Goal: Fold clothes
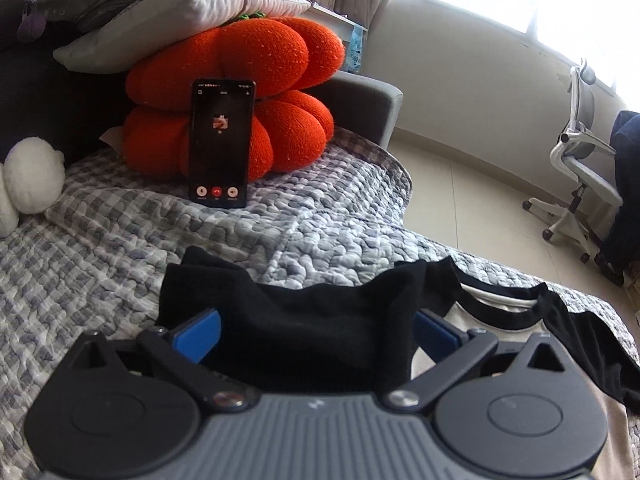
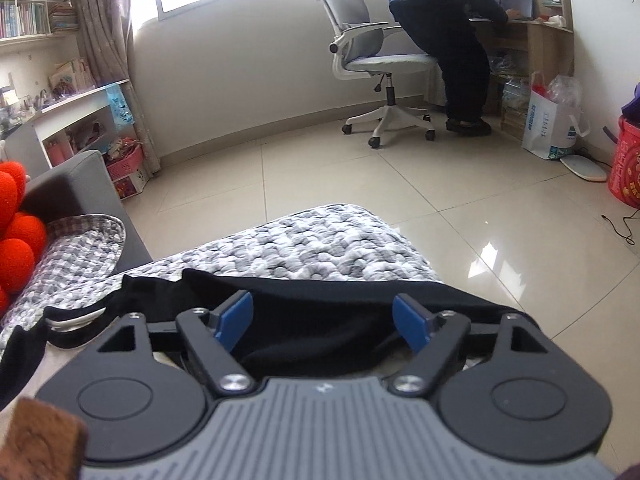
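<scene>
A cream T-shirt [image 1: 486, 322] with a black collar and black sleeves lies on the grey checked quilt [image 1: 120, 248]. In the left wrist view a bunched black sleeve [image 1: 312, 328] sits between the blue pads [image 1: 200, 336] of my left gripper [image 1: 316, 334]; the jaws stand wide and the left pad's face is bare. In the right wrist view the other black sleeve [image 2: 320, 320] lies under and between the fingers of my right gripper [image 2: 324, 320], which is open with its pads [image 2: 238, 320] clear of the cloth. The shirt's lower part is hidden behind the gripper bodies.
A phone [image 1: 220, 144] leans on an orange pumpkin cushion [image 1: 240, 92] under a grey pillow [image 1: 180, 16]. A white plush [image 1: 32, 176] lies at the left. The quilt's edge [image 2: 360, 224] drops to a tiled floor [image 2: 460, 208]. A person [image 2: 452, 40] stands by an office chair [image 2: 372, 52].
</scene>
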{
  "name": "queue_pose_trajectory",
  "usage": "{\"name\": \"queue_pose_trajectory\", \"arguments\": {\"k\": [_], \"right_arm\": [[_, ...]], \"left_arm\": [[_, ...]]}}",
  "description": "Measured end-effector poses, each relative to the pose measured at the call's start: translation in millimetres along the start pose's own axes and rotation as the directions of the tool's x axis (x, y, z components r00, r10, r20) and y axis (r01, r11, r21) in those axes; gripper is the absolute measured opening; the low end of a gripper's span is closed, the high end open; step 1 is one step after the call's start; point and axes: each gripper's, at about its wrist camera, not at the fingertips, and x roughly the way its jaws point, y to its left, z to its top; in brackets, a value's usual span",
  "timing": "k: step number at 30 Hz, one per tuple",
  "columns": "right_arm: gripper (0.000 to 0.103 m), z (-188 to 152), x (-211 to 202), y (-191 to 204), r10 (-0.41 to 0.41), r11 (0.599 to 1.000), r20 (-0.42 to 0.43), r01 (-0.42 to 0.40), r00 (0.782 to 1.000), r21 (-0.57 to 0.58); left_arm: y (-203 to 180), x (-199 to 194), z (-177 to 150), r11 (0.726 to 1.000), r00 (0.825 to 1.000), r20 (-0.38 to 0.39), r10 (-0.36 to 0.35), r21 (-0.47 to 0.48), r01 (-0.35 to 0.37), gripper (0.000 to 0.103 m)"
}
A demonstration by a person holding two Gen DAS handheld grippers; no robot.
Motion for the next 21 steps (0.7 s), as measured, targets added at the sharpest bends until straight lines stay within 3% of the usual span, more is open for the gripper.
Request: {"name": "queue_pose_trajectory", "arguments": {"k": [4,9,13,18,21], "right_arm": [[0.084,3.5,10.2,22.6,0.051,0.998,-0.036,-0.053,0.998,-0.044],[0.085,5.4,25.5,58.3,0.156,0.980,-0.096,-0.166,0.983,-0.113],[0.085,0.7,42.3,92.4,0.209,0.960,-0.141,-0.230,0.968,-0.160],[0.085,-9.1,62.3,131.7,0.272,0.940,-0.177,-0.301,0.946,-0.162],[0.085,-14.5,71.3,153.7,0.325,0.927,-0.185,-0.351,0.927,-0.134]], "left_arm": [[27.3,1.0,16.4,1.000,1.000,0.021,0.013,0.021,-0.013,0.103],[76.9,16.8,28.9,0.996,0.999,-0.010,0.045,0.081,-0.044,0.103],[118.0,34.7,23.8,0.996,0.998,-0.053,0.047,0.078,-0.043,0.103],[149.2,53.1,20.5,0.996,0.992,-0.084,-0.090,0.000,0.091,0.100],[155.5,63.7,21.1,0.972,0.967,-0.110,-0.228,-0.080,0.220,0.087]]}}
